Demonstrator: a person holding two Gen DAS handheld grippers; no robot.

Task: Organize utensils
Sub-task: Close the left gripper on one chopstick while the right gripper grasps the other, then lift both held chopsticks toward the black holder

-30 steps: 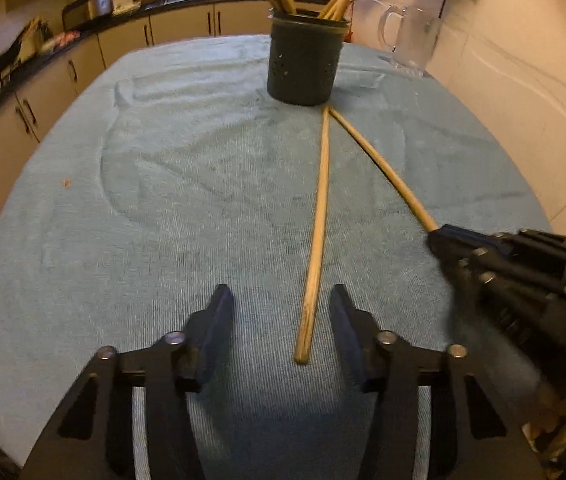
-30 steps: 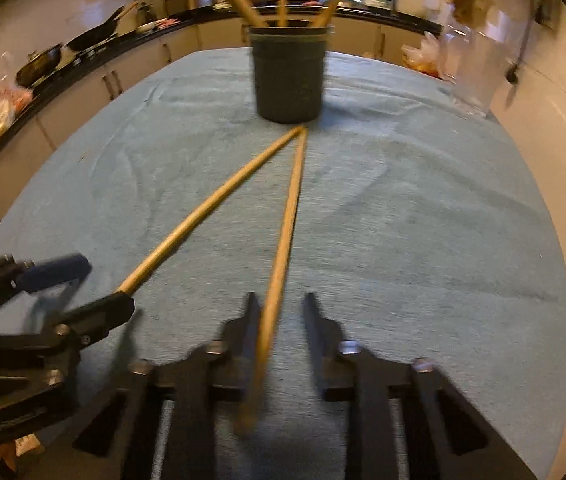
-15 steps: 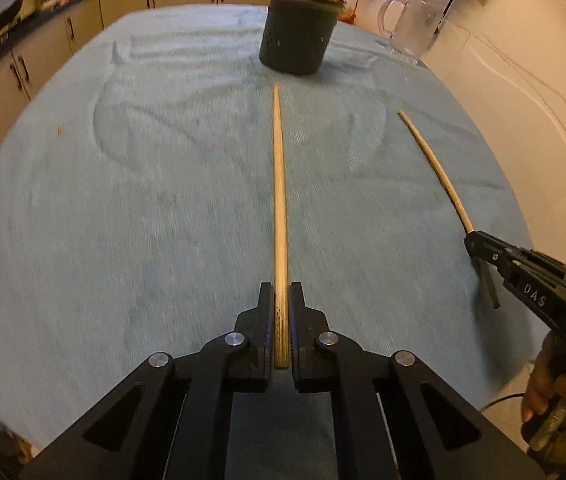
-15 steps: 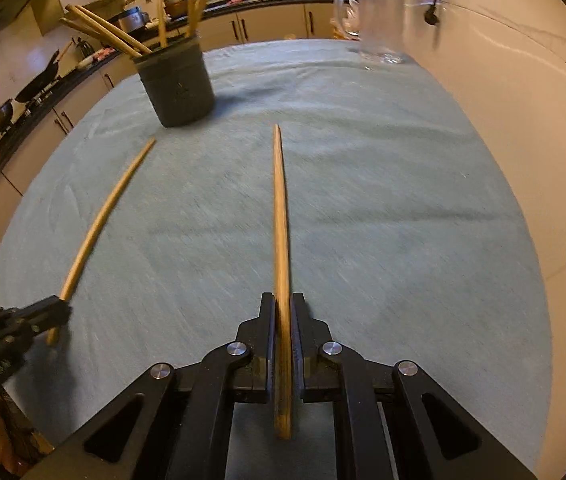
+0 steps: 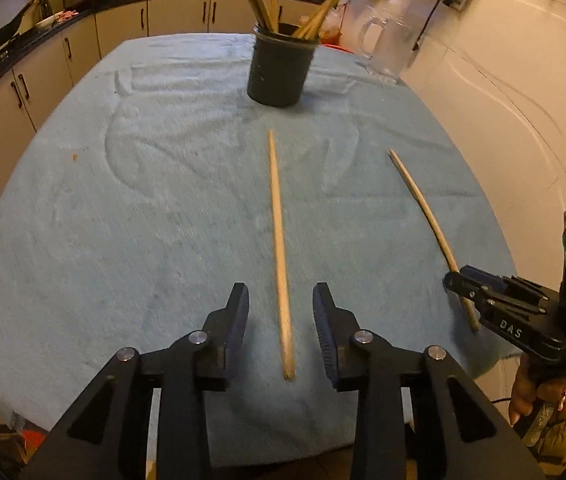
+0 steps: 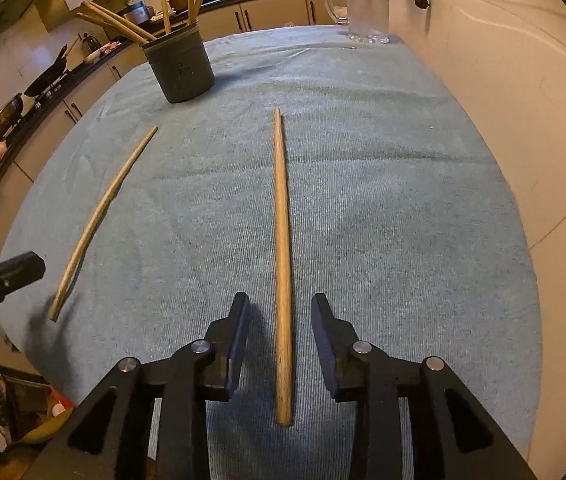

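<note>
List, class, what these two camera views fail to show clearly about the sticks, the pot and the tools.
- Pot: lower ends of its sticks are hidden by its wall, both views.
- Stick tops: cut off by the upper edge, left view.
- Right stick: near end is covered by the right tool, left view.
- Left tool: mostly cut off by the left edge, right view.

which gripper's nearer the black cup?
Left, though not by much. Left gripper faces the cup straight ahead past its chopstick; from the right gripper it sits farther off, ahead-left.
</note>
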